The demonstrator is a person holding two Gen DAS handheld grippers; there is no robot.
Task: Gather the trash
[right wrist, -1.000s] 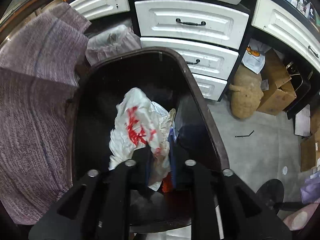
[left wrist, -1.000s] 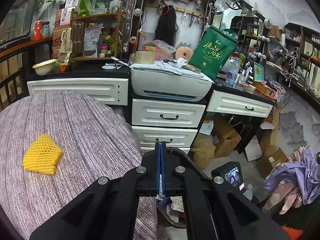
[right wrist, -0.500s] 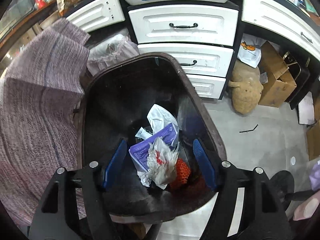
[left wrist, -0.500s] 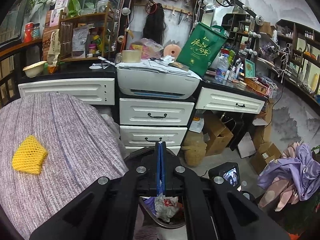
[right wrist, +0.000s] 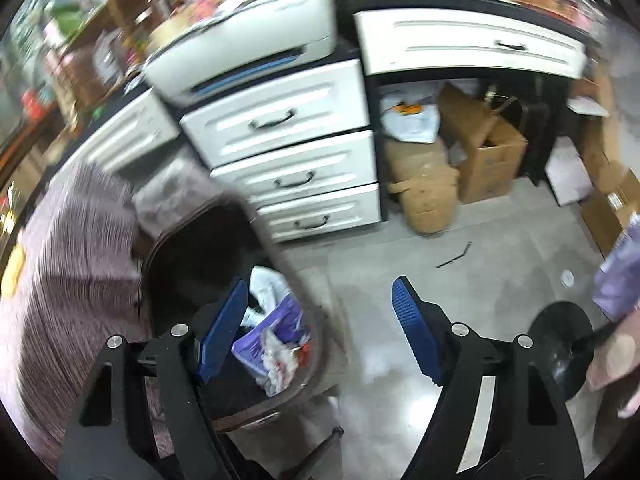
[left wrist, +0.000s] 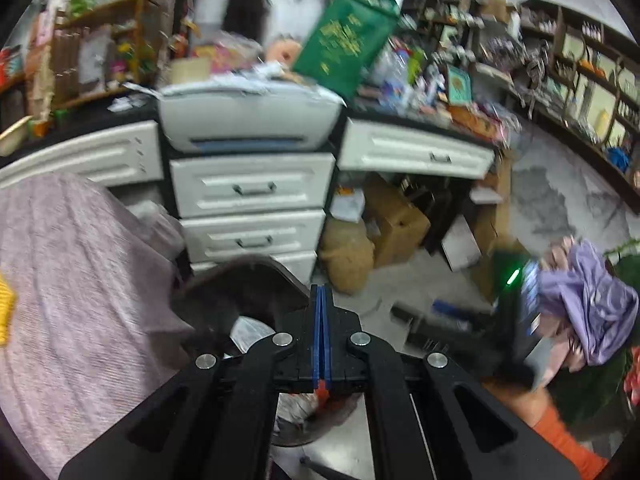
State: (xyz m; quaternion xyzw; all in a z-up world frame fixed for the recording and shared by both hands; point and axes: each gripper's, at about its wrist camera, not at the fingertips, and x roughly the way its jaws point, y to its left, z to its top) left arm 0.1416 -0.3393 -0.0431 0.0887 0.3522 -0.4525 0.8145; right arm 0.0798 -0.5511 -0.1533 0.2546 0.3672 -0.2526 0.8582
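Both views motion-blurred. Grey tiled floor (right wrist: 500, 240) fills the right half of the right wrist view; a thin dark stick lies on it, well apart from the bin

Purple-grey striped cloth (left wrist: 72, 288) covers the counter on the left; same cloth (right wrist: 72, 280) in the right wrist view. A yellow net piece (left wrist: 5, 312) lies on the cloth at the far left edge, only a sliver showing

White drawer unit (left wrist: 252, 216) stands behind the bin, three drawers with dark handles, a white printer (left wrist: 248, 120) on top. Green bag (left wrist: 344, 44) upright behind the printer. Cardboard boxes (right wrist: 484, 148) and a tan sack (right wrist: 424, 188) sit in the recess beside the drawers

Dark trash bin (right wrist: 188, 264) stands on the floor between the cloth-covered counter and the drawer unit, rim touching or just beside the cloth; cannot tell which. Same bin (left wrist: 240, 280) shows in the left wrist view, partly behind the claw

Trash inside the bin: a crumpled white bag with red print (right wrist: 276, 364), a purple packet (right wrist: 268, 332) and white paper, all resting low in the bin

Right claw (right wrist: 316, 332) spread wide, blue pads apart, nothing between them; left pad over the bin mouth, right pad over bare floor

Left claw (left wrist: 321, 336) pressed together, blue pads meeting with nothing between, above the bin's near rim
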